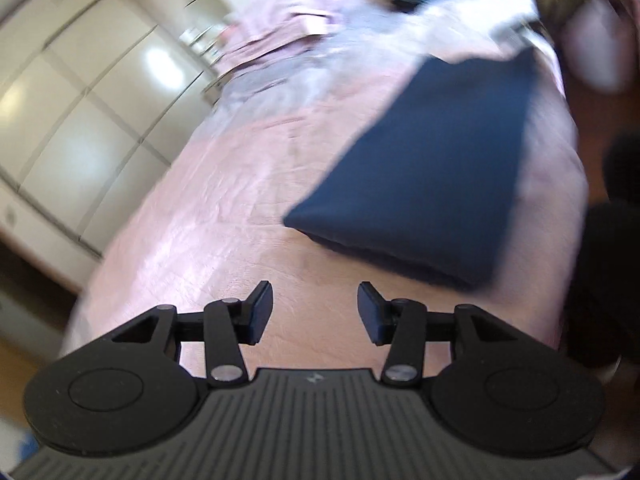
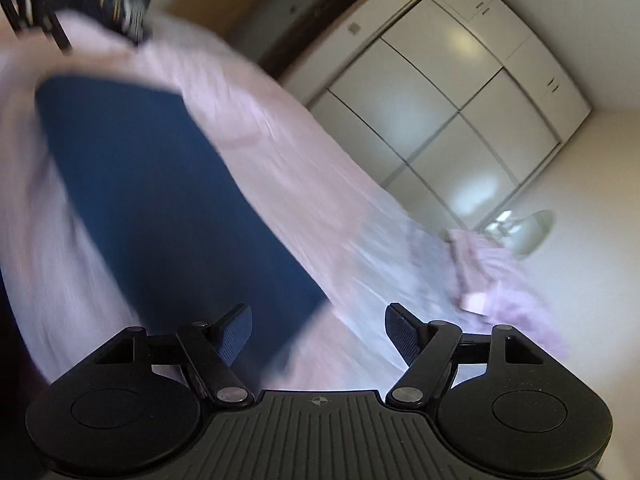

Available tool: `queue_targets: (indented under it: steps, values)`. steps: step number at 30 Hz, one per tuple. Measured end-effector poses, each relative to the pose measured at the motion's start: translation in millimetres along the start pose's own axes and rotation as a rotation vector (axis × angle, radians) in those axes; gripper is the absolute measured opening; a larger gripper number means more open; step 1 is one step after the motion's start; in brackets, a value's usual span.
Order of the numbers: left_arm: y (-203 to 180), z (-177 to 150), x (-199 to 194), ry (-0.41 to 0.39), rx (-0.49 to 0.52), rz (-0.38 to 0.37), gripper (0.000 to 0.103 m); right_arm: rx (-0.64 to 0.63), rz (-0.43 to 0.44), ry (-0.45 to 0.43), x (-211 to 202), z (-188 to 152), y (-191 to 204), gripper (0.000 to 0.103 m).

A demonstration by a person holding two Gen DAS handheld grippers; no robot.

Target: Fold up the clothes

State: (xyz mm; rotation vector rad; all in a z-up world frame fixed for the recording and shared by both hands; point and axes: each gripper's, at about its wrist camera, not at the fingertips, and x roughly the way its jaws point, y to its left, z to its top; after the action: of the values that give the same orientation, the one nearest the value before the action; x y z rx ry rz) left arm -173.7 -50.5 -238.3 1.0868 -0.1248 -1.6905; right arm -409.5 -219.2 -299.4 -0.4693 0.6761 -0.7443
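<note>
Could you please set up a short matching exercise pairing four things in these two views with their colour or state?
Things:
1. folded garment
2. bed sheet
3. wardrobe doors
4. left tongs

Colour or state:
A. white, closed
B. open, holding nothing
C. navy blue, lying flat
D. pale pink, wrinkled

Pairs: 1-C, 2-D, 3-A, 4-B
</note>
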Motion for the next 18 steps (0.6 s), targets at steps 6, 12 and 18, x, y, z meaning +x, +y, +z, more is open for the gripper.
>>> queue_targets:
  steps: [6,12,18]
  values:
    - [56.2,17.0,62.2,-0.019,-0.378,-0.169,0.045,0.179,0.205,0.006,33.2,47.6,-3.2,0.073]
    - [83.5,13.6,129.7,0.019,-0.602,-0.389,0.043,0.174,0.303,0.007,38.8,74.7,-7.1,0.073]
    - [97.4,15.7,141.1,-0.145,-0.612,-0.564,0.005,0.211,0.411,0.010,81.0,85.9,-14.7,0.073]
